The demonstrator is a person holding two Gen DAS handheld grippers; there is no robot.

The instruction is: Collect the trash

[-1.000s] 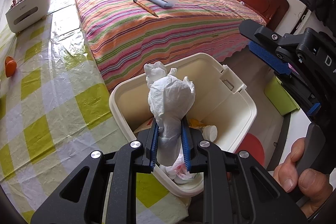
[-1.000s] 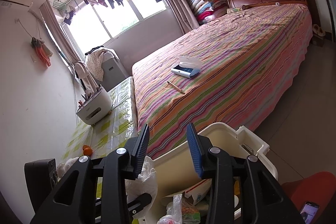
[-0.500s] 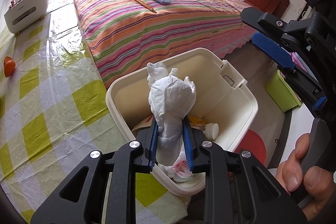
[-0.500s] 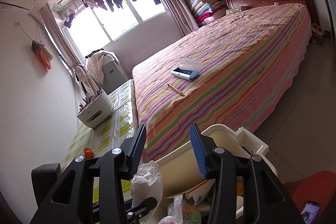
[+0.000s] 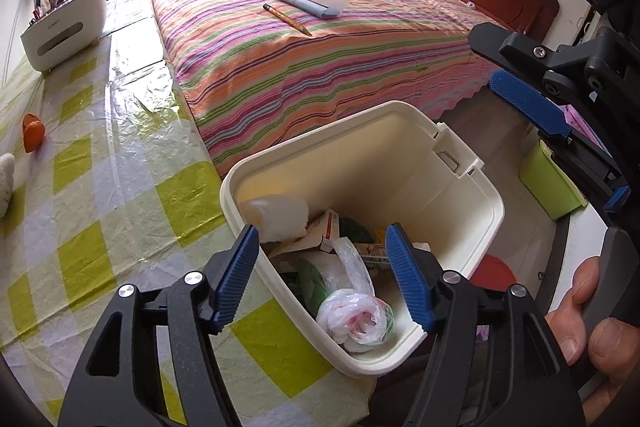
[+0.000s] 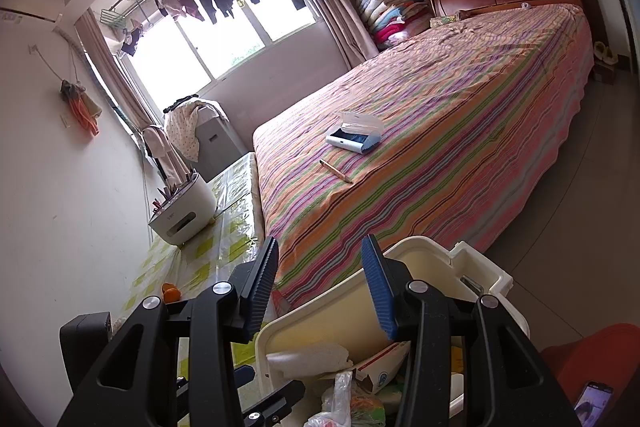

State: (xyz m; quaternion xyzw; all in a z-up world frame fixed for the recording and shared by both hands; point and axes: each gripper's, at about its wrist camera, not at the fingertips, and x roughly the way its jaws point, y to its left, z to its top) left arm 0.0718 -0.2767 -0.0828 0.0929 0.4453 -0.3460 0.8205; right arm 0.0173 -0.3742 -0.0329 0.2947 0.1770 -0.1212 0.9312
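Left tongs [image 5: 322,277] are opening over the bin [image 5: 460,171] with nothing between the pads, and the white tissue wad [image 5: 280,217] is lying inside against the near-left wall, blurred, so it may be mid-drop. Right tongs [image 6: 320,283] are hanging part-open and empty just above the bin's rim, so they're doing no work here. To do the release cleanly I'd be spreading the left pads fully and holding over the bin's middle before lifting straight up, staying clear of the plastic bag [image 5: 356,315] and the desk [image 5: 100,187] edge.
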